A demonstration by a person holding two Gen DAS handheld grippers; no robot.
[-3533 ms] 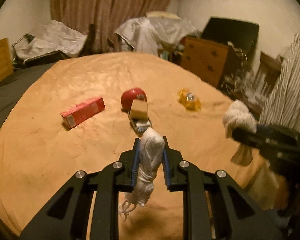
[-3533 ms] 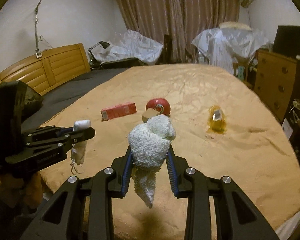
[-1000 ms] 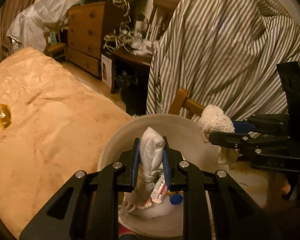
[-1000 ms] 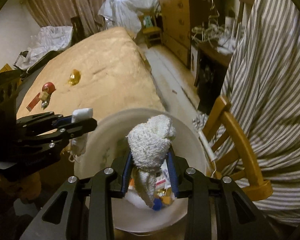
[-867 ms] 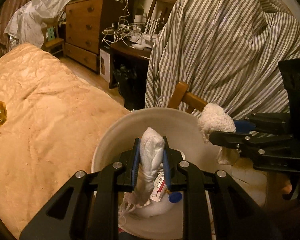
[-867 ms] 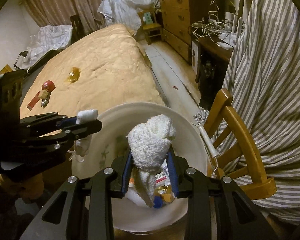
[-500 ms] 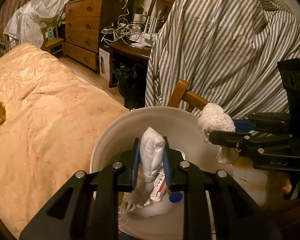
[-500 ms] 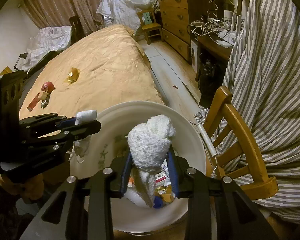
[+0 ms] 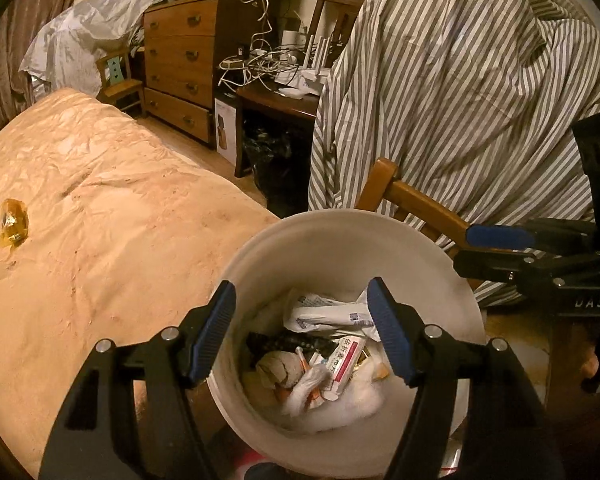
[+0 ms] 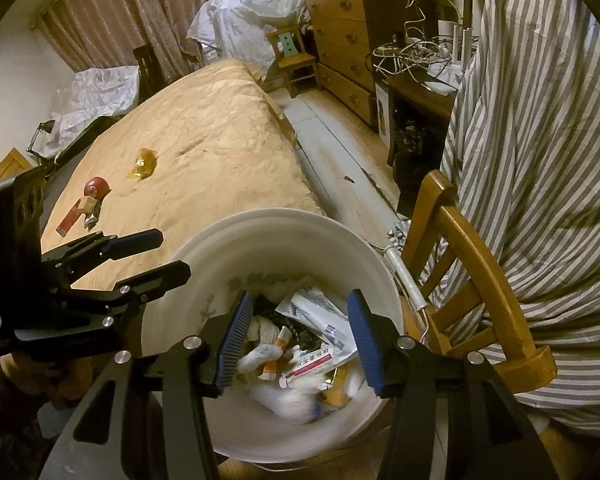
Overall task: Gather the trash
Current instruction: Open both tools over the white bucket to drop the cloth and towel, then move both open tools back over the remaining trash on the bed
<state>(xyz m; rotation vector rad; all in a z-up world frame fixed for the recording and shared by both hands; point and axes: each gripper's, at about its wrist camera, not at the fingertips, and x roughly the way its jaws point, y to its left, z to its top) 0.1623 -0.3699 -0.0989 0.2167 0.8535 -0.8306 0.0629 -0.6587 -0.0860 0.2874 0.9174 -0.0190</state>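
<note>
Left wrist view: on the bed far left one yellow wrapper lies uncollected; my left gripper hangs over the white bin, jaws released and empty. Trash pile sits inside. My right gripper likewise gapes empty. Risk as I judge it: swinging back, I clip the bin rim or wooden chair close beside and tip it.
</note>
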